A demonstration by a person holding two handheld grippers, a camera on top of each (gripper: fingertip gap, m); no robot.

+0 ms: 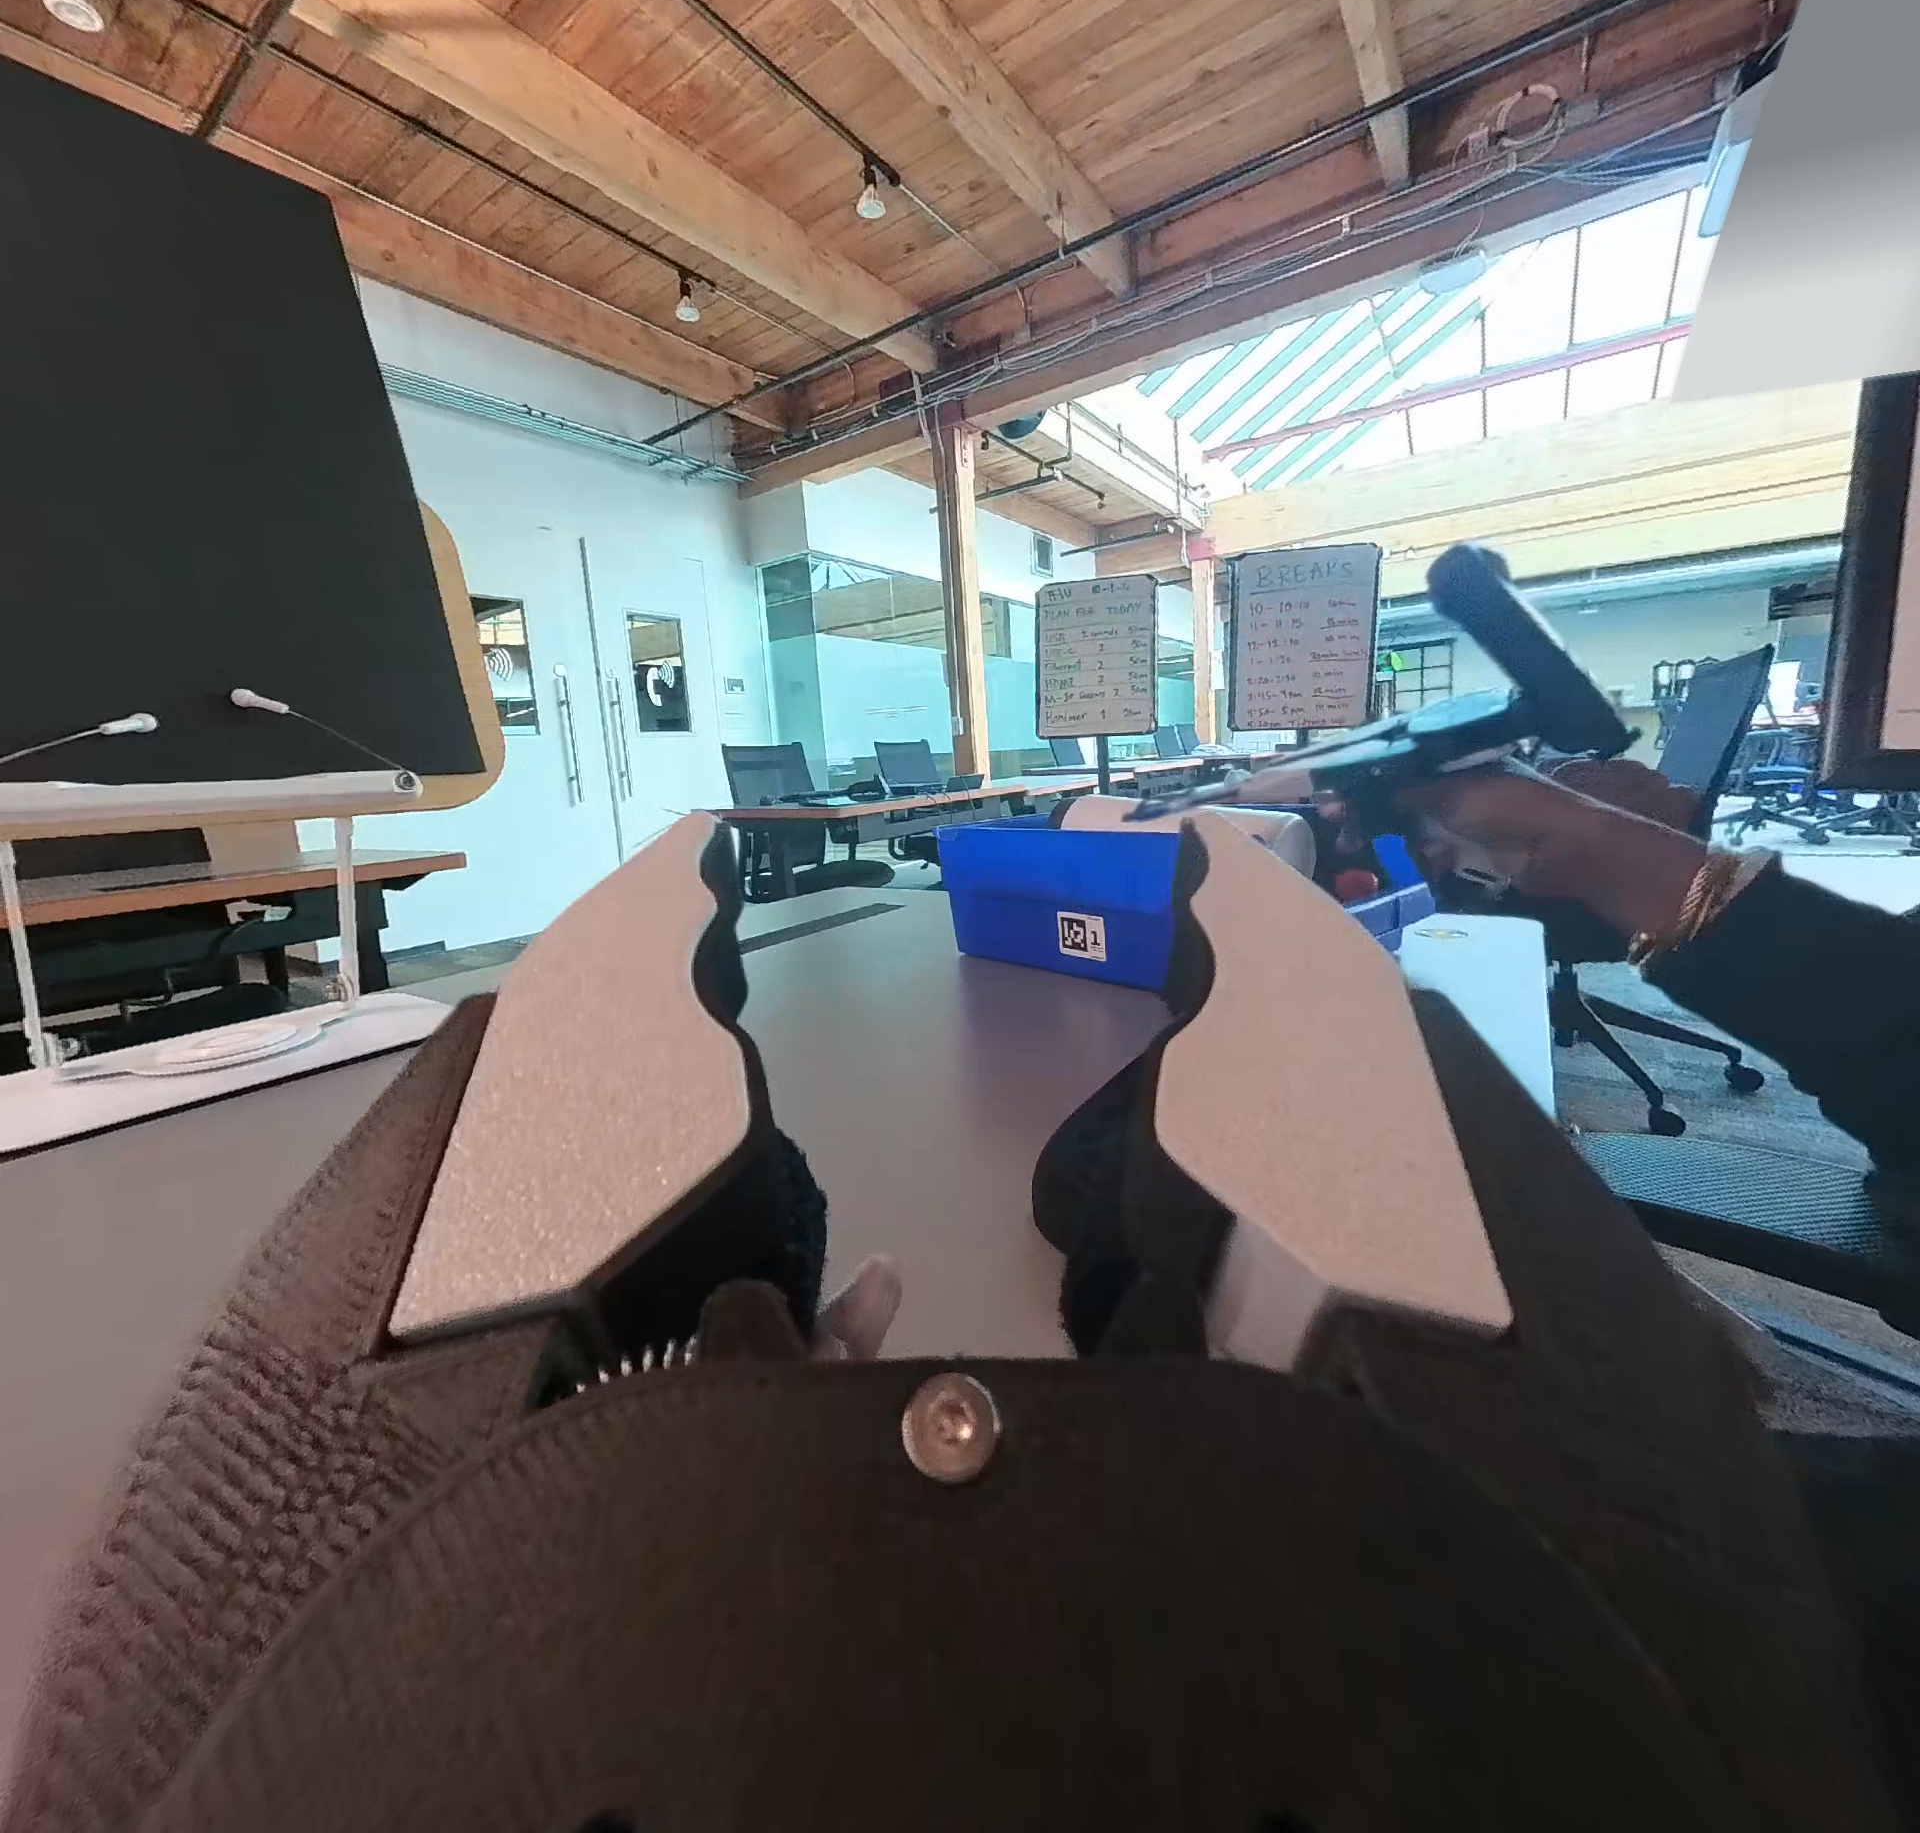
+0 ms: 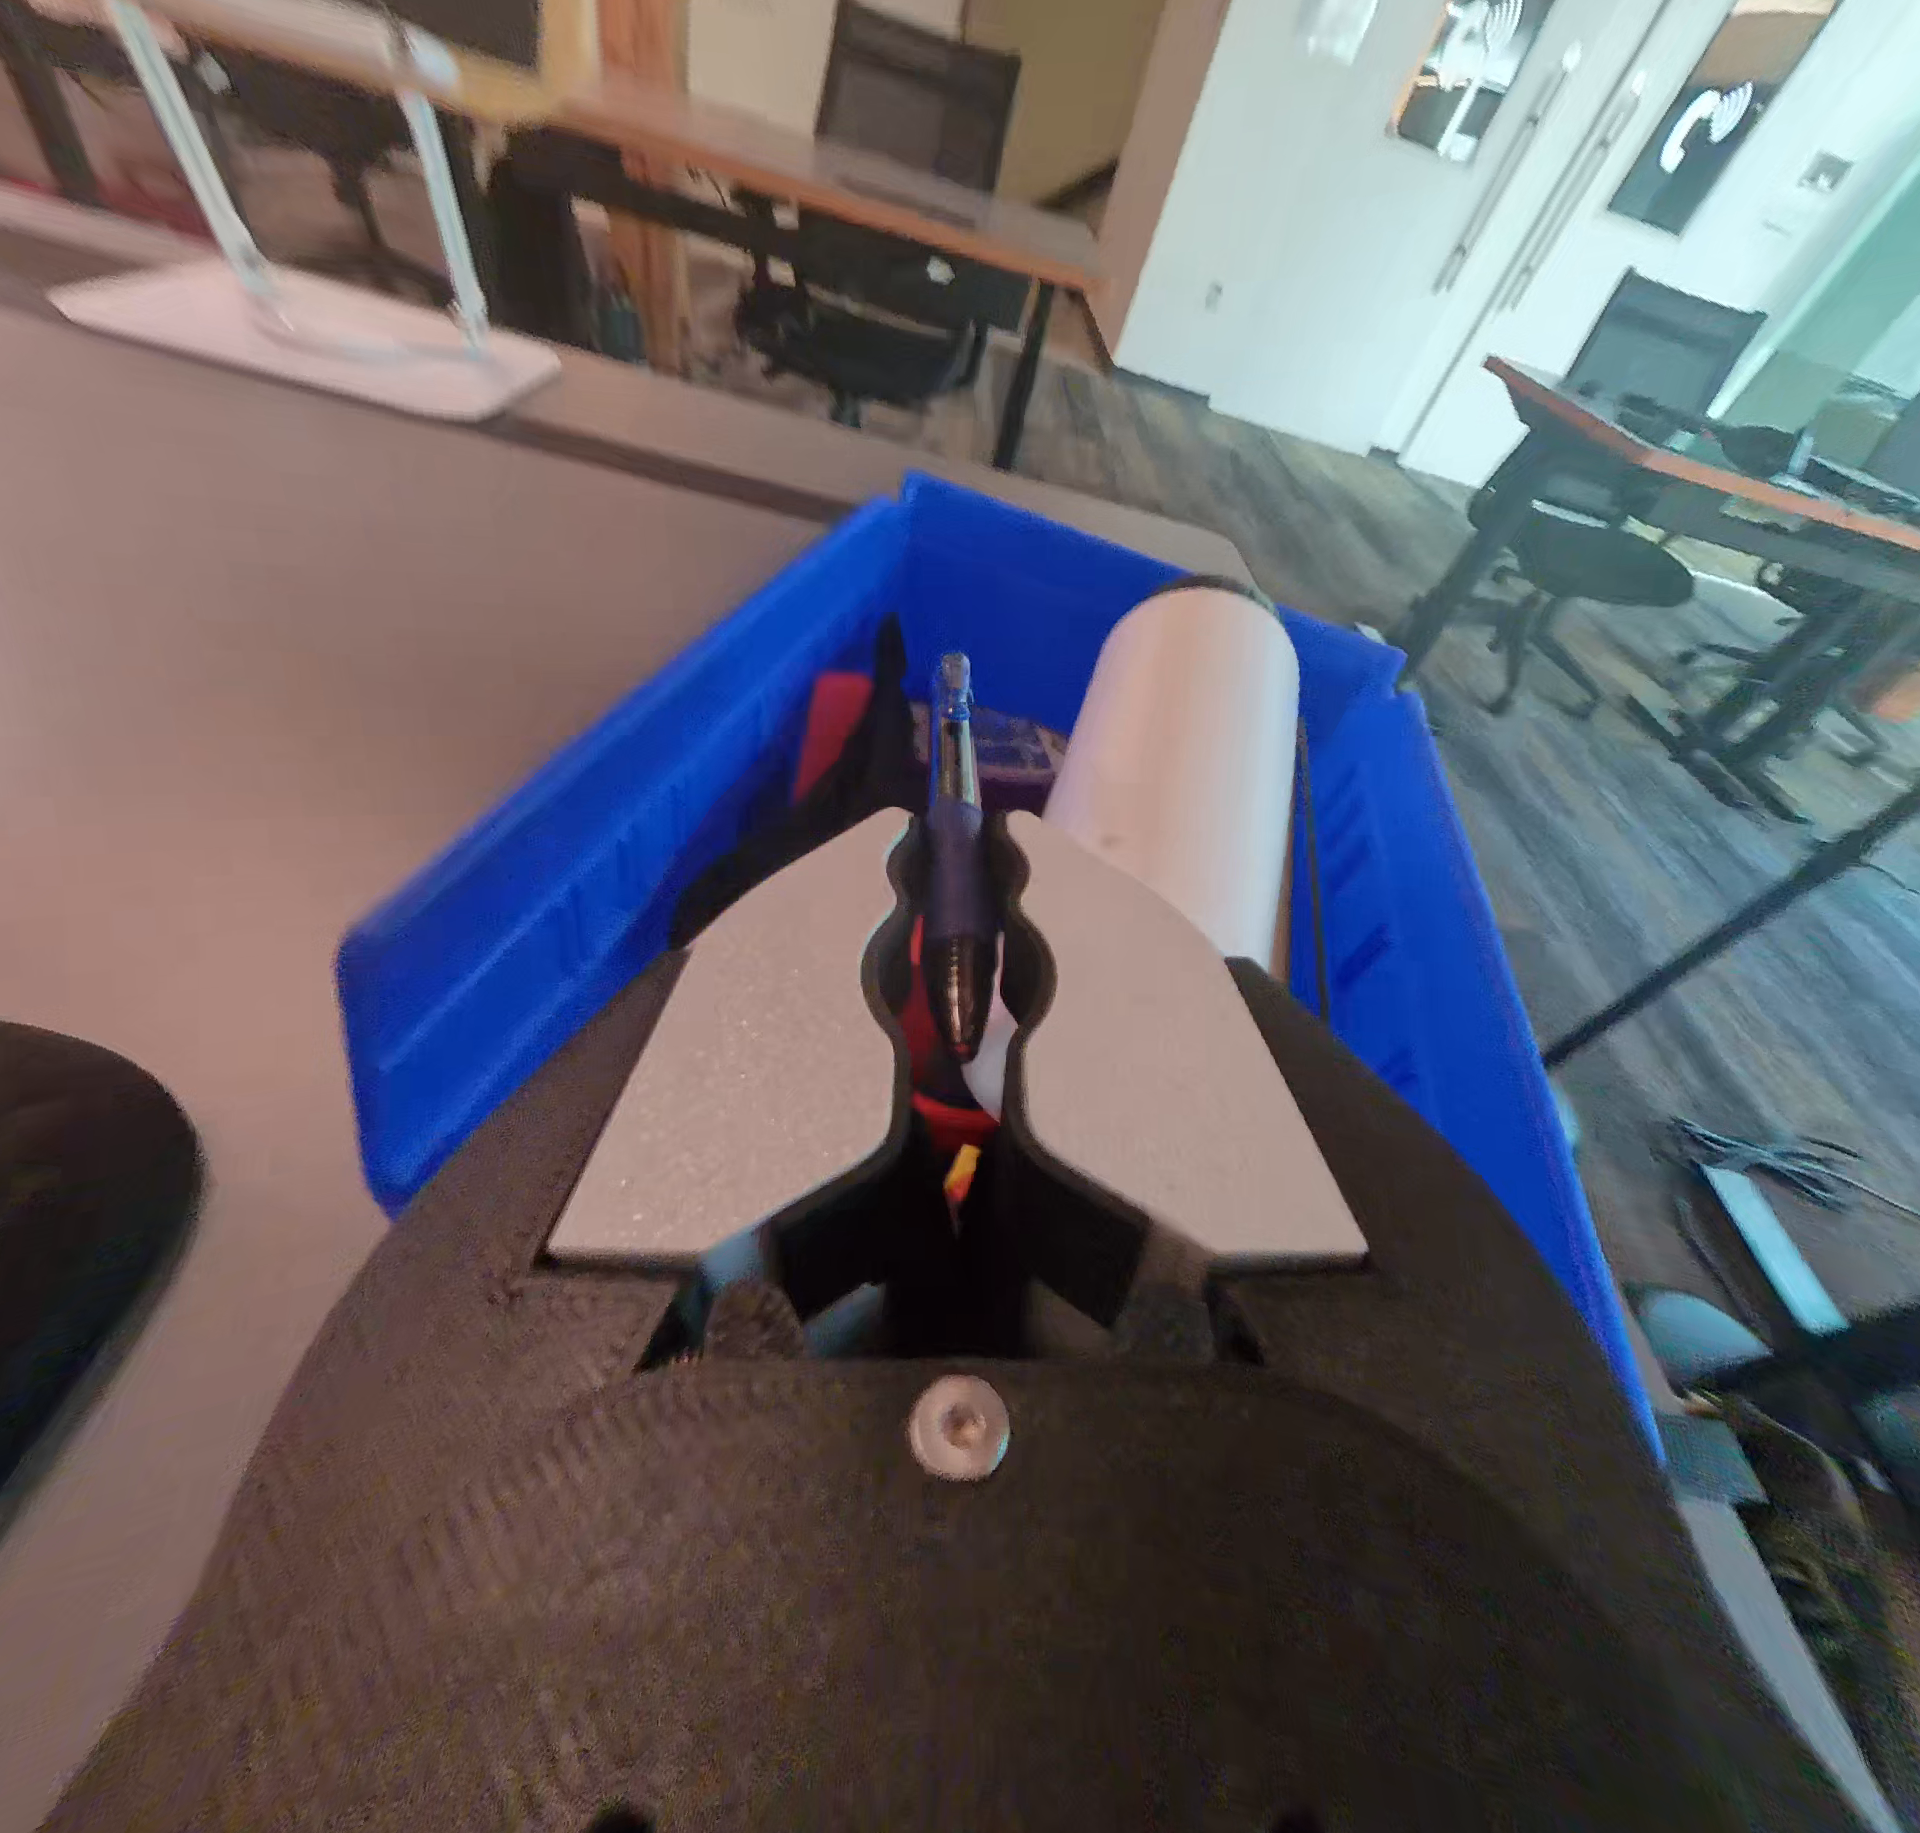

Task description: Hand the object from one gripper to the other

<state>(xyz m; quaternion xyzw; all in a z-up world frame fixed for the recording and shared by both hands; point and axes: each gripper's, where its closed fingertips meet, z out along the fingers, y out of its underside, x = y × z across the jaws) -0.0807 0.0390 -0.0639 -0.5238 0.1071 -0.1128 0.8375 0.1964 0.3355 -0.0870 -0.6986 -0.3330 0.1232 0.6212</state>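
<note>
Both grippers, left gripper (image 1: 956, 848) and right gripper (image 2: 954, 827), have textured black printed bodies, grey wavy-edged fingers and one silver screw; the person wears a dark sleeve (image 1: 1808, 994) and bracelets (image 1: 1688, 900).

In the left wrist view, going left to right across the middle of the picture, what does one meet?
Large black panel → white desk lamp stand → blue plastic bin on the grey table → right gripper, held in a person's hand.
</note>
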